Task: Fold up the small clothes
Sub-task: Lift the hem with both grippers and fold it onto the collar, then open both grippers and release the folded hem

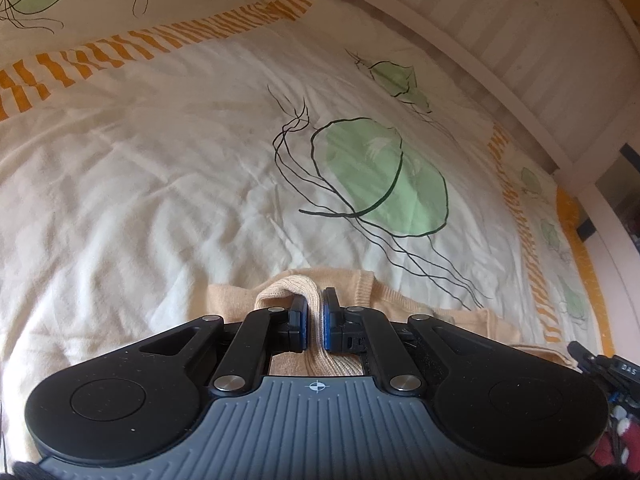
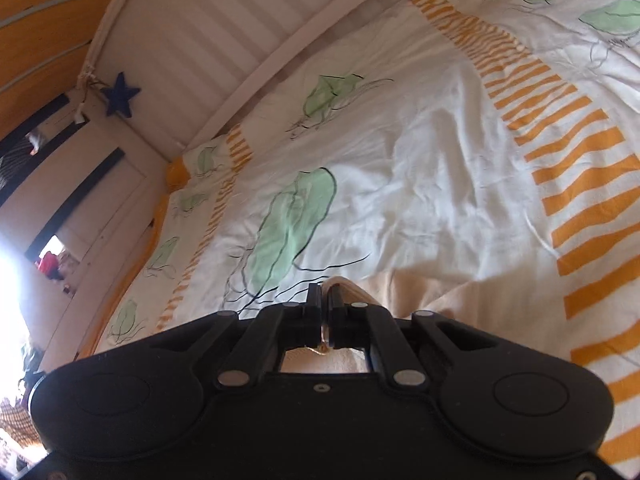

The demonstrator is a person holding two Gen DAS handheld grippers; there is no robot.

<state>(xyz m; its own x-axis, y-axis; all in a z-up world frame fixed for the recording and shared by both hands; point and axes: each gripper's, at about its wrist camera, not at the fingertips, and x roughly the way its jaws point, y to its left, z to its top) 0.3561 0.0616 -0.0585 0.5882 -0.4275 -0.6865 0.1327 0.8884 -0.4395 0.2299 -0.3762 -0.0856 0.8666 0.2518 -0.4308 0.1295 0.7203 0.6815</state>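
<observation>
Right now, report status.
Left gripper shut on peach top. Right gripper shut on its edge. Bedspread ahead, nothing in the way.

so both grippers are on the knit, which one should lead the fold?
Probably left. The left gripper is shut on a thick ribbed fold of the peach knit garment, squarely between its pads. The right gripper pinches only a thin edge, so its hold looks less secure.
</observation>
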